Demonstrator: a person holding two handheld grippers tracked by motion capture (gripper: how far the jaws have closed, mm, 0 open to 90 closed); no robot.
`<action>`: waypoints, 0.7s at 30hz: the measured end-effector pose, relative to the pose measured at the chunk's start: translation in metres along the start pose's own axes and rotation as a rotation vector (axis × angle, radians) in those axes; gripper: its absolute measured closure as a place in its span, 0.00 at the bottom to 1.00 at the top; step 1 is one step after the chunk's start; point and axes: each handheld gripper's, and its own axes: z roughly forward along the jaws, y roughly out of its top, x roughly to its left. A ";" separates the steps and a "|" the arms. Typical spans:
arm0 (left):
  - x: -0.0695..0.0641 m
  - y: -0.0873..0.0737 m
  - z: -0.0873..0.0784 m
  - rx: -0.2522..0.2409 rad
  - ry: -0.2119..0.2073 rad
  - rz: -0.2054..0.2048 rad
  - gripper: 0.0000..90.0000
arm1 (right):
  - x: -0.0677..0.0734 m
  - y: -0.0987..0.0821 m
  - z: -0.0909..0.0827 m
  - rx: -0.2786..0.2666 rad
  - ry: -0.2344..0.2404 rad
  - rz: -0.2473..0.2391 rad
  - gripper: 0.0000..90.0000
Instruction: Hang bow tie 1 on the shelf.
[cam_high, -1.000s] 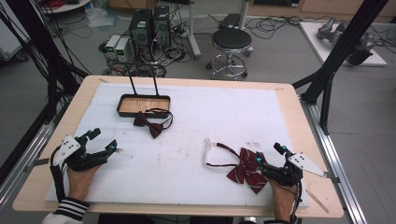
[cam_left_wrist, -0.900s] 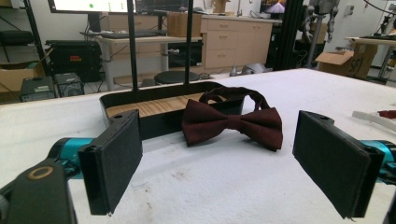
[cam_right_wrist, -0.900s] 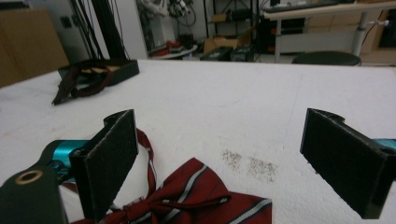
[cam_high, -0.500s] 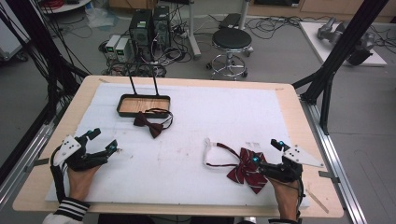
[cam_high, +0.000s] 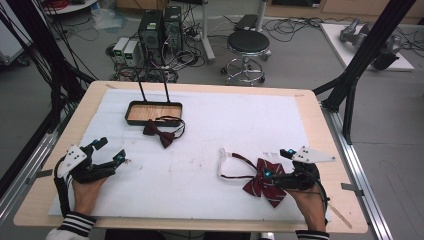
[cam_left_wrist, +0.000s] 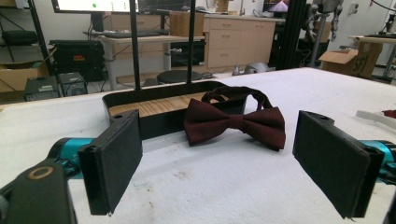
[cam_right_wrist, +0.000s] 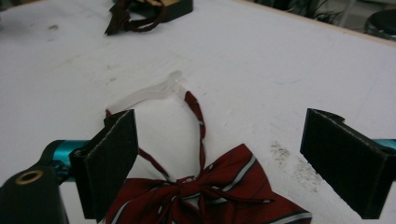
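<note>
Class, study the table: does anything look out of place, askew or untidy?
Yes. The dark bow tie lies on the white mat against the black tray, only its strap looping over the rim, not inside. The striped bow tie lies skewed near the right gripper, its strap sprawled loosely. Nothing looks damaged or spilled.

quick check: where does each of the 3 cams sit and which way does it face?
High view: above the person's side, looking forward and down on the table; both hands with the left tool and right tool.
Left gripper view: on the left tool, facing the dark bow tie and black tray; open jaws.
Right gripper view: on the right tool, over the striped bow tie; open jaws.
Shared: both bow ties appear in the high view too.
</note>
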 end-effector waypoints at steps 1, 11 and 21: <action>0.000 0.000 0.000 -0.001 0.000 -0.001 0.18 | 0.000 0.000 0.000 0.000 0.000 0.000 0.12; 0.000 0.000 0.000 0.000 0.005 -0.003 0.18 | 0.004 0.008 0.014 0.145 0.090 -0.068 0.12; 0.000 0.000 0.000 0.000 0.006 -0.003 0.18 | 0.006 0.007 0.027 0.293 0.111 -0.119 0.15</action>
